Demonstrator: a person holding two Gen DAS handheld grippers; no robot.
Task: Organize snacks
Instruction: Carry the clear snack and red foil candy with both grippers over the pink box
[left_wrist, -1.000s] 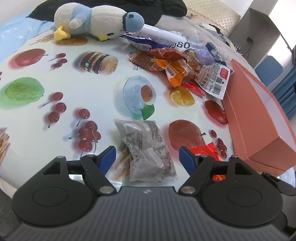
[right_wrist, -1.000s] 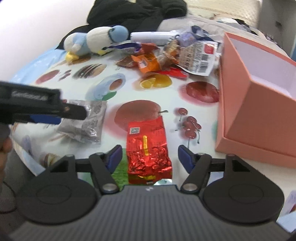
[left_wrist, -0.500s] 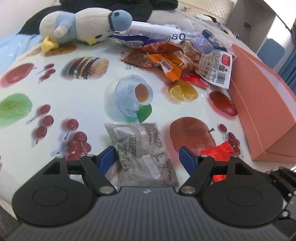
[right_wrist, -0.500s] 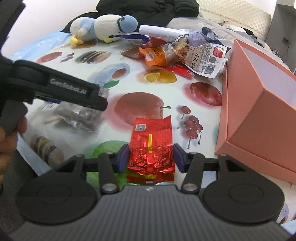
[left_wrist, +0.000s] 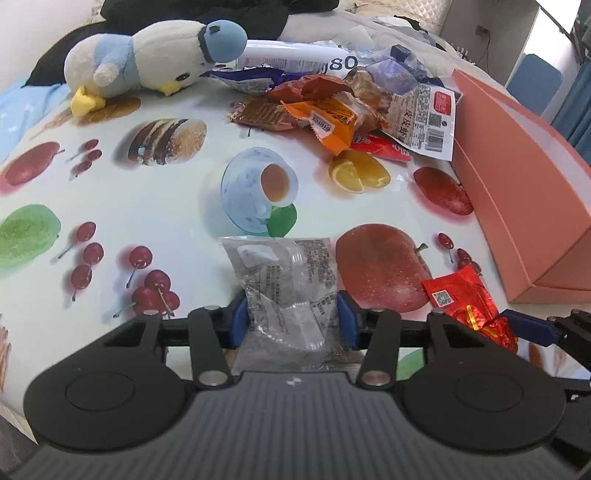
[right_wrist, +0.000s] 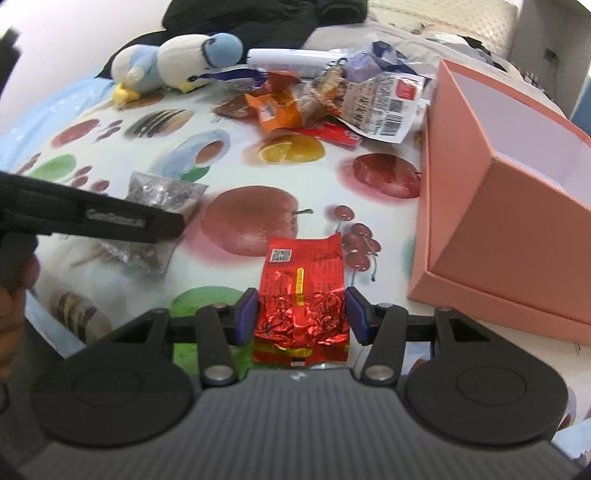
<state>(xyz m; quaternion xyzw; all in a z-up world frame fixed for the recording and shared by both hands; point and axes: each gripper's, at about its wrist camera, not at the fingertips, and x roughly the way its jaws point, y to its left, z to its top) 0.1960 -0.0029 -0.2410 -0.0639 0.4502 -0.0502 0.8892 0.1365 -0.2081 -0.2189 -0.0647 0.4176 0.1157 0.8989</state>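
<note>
Snacks both gripped for boxing: left gripper (left_wrist: 291, 319) just closing, pinches clear packet (left_wrist: 286, 288); right gripper (right_wrist: 301, 317) clamps red packet (right_wrist: 301, 295), pink box (right_wrist: 517, 206) beside.

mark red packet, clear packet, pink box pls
red packet (right_wrist: 301, 291): right wrist view, crinkled foil middle.
clear packet (left_wrist: 286, 280): left wrist view, printed middle.
pink box (right_wrist: 517, 236): right wrist view, near outer wall.
</note>
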